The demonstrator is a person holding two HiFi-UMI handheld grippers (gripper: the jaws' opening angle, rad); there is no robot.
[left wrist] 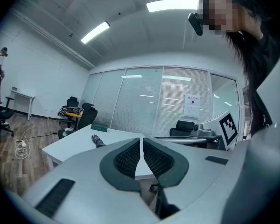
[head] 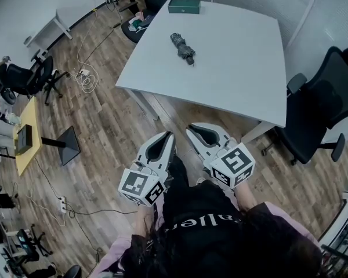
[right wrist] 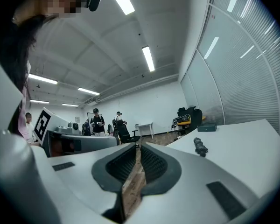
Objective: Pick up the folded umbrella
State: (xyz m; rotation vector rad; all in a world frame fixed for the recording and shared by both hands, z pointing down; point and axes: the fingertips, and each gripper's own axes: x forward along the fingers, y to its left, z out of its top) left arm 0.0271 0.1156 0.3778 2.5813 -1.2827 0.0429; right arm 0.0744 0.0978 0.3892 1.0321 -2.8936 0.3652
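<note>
The folded umbrella (head: 182,48) is a short dark bundle that lies on the white table (head: 238,68), toward its far left part. It also shows in the left gripper view as the umbrella (left wrist: 98,140) and in the right gripper view as the umbrella (right wrist: 200,146). Both grippers hover over the wooden floor short of the table's near edge, well apart from the umbrella. My left gripper (head: 165,139) is shut with nothing between its jaws, whose tips meet in its own view (left wrist: 141,141). My right gripper (head: 194,131) is likewise shut and empty (right wrist: 138,148).
A green box (head: 184,6) sits at the table's far edge. A black office chair (head: 322,112) stands at the table's right side. Cables (head: 86,77) and a black floor stand (head: 66,145) lie on the floor to the left. People (right wrist: 97,122) stand far off.
</note>
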